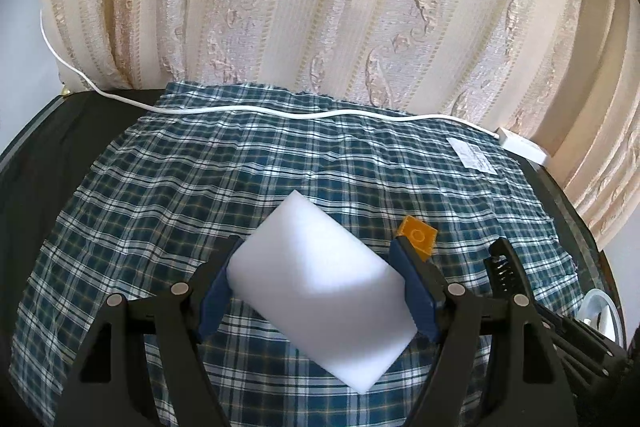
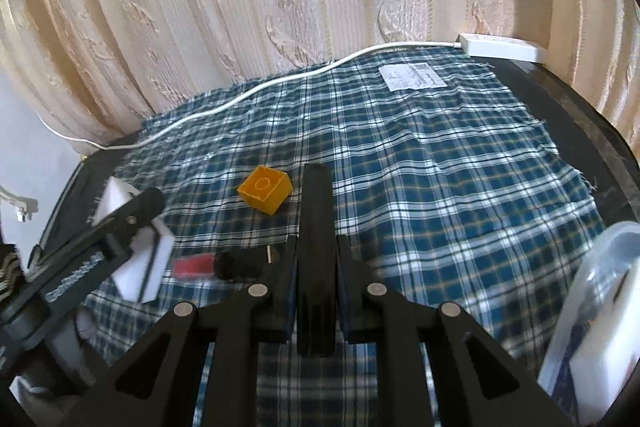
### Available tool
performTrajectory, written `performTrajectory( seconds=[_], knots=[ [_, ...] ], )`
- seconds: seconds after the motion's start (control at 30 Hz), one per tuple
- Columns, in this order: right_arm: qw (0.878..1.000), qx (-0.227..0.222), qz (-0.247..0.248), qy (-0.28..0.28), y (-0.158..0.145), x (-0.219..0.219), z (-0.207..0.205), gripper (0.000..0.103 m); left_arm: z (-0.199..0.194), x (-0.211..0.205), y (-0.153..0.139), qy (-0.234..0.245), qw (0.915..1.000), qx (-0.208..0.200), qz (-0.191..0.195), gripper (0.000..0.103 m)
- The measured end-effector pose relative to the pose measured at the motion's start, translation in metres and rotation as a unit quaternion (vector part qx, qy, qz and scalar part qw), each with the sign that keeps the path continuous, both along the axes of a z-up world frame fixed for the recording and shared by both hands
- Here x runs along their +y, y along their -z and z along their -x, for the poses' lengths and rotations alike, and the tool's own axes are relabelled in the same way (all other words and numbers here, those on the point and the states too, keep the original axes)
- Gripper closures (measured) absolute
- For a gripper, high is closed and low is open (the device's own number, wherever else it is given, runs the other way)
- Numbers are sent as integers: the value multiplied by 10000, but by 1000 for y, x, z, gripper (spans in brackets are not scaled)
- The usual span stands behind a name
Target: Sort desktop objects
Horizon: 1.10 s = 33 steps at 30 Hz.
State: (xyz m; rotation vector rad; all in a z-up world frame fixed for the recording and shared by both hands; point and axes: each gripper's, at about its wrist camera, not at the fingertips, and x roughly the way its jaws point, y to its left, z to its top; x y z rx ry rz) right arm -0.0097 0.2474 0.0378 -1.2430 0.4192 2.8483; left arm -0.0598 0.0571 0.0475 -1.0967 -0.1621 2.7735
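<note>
My left gripper (image 1: pixel 316 263) is shut on a white foam block (image 1: pixel 320 291), held just above the blue plaid cloth (image 1: pixel 200 187). It also shows at the left of the right wrist view (image 2: pixel 136 227) with the block (image 2: pixel 154 267). My right gripper (image 2: pixel 316 259) is shut on a black comb (image 2: pixel 316 227), which points forward; the comb also shows in the left wrist view (image 1: pixel 508 275). A yellow toy brick (image 2: pixel 265 189) lies on the cloth ahead of both grippers, and shows in the left wrist view (image 1: pixel 418 237). A red-and-black lipstick-like tube (image 2: pixel 218 265) lies by the left gripper.
A white cable (image 1: pixel 260 111) runs along the back of the table to a white power strip (image 2: pixel 502 47). A white paper label (image 2: pixel 412 77) lies at the back right. A clear plastic container (image 2: pixel 592 307) stands at the right edge. A patterned curtain (image 1: pixel 320 7) hangs behind.
</note>
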Motion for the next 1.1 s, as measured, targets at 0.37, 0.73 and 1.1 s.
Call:
performTrajectory(
  seconds=[0.37, 0.73, 1.1],
  knots=[
    [9994, 250, 108, 214, -25, 13, -49, 85, -21, 31, -5, 561, 9984, 50, -43, 26],
    [9942, 595, 22, 893, -55, 60, -106, 85, -40, 60, -4, 1073, 9942, 37, -48, 26],
    [9783, 631, -130, 1968, -62, 130, -164, 85, -60, 88, -8, 1614, 9868, 114, 23, 25]
  ],
)
